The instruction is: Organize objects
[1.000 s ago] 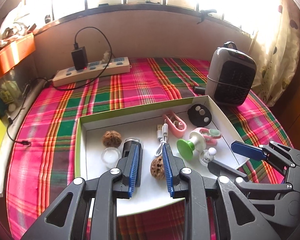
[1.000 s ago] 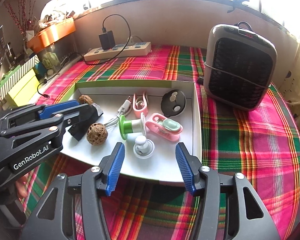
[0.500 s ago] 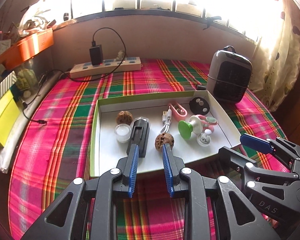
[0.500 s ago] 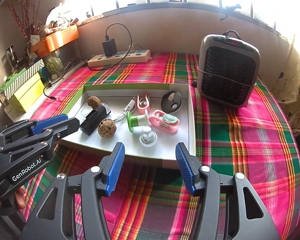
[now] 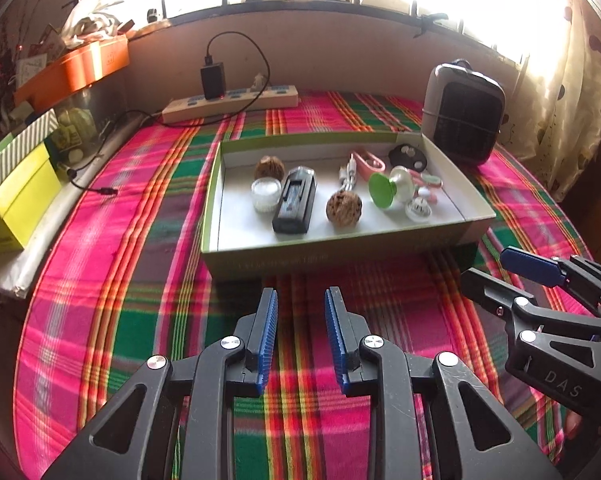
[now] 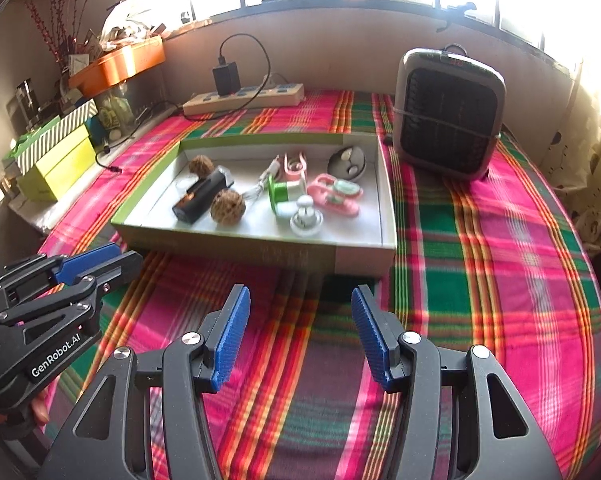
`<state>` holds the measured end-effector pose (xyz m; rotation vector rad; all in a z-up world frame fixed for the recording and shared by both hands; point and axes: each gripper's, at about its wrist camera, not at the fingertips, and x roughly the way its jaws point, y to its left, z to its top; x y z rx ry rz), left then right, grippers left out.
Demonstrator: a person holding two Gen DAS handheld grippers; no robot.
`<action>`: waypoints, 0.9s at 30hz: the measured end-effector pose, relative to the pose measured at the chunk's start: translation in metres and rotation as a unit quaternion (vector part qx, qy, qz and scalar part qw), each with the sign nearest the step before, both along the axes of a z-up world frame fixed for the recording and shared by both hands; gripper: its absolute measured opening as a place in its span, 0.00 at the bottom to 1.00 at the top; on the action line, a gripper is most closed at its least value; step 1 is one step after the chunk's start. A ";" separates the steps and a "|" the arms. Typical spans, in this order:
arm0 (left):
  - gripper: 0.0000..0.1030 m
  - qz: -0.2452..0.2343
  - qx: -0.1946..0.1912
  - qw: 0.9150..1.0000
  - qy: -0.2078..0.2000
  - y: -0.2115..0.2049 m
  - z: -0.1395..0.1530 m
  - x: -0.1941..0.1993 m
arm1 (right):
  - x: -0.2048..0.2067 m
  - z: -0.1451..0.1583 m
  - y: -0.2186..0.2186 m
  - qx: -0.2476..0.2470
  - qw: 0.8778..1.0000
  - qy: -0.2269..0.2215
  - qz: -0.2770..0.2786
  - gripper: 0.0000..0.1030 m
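Observation:
A shallow green-and-white box [image 5: 340, 258] [image 6: 260, 246] sits on the plaid cloth. Inside lie two walnuts [image 5: 343, 207] [image 5: 269, 168], a black battery charger [image 5: 295, 199], a small clear jar [image 5: 266, 195], a white cable [image 5: 350, 170], a pink clip [image 5: 370, 162], a green-capped roller [image 5: 384, 189], a white knob piece [image 5: 418, 208] and a dark oval disc [image 5: 408, 155]. My left gripper [image 5: 301, 314] hangs over the cloth in front of the box, jaws narrowly apart, nothing between them. My right gripper [image 6: 300, 320] is beside it, open wide and empty.
A grey heater [image 6: 448, 112] stands right of the box. At the back lies a power strip [image 5: 230, 102] with a black charger plugged in. Yellow and striped boxes [image 5: 16, 184] and an orange tray [image 5: 72, 68] line the left ledge.
Both grippers have drawn back from the box toward the near edge of the cloth. The left one was over the charger and walnut; now it is clear of the box.

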<state>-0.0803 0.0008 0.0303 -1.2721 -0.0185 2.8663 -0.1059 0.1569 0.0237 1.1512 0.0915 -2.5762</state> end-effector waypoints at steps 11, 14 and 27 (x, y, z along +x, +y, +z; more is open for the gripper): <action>0.22 0.013 0.004 1.000 -0.016 -0.002 -0.015 0.016 | 0.015 -0.012 0.000 0.011 1.000 -0.005 -0.012 0.53; 0.22 0.025 0.008 0.999 -0.019 -0.005 -0.019 0.020 | 0.019 -0.015 0.000 0.012 1.000 -0.009 -0.014 0.53; 0.22 0.042 0.001 0.999 -0.019 -0.004 -0.024 0.027 | 0.032 -0.023 -0.001 0.019 1.000 -0.022 -0.010 0.53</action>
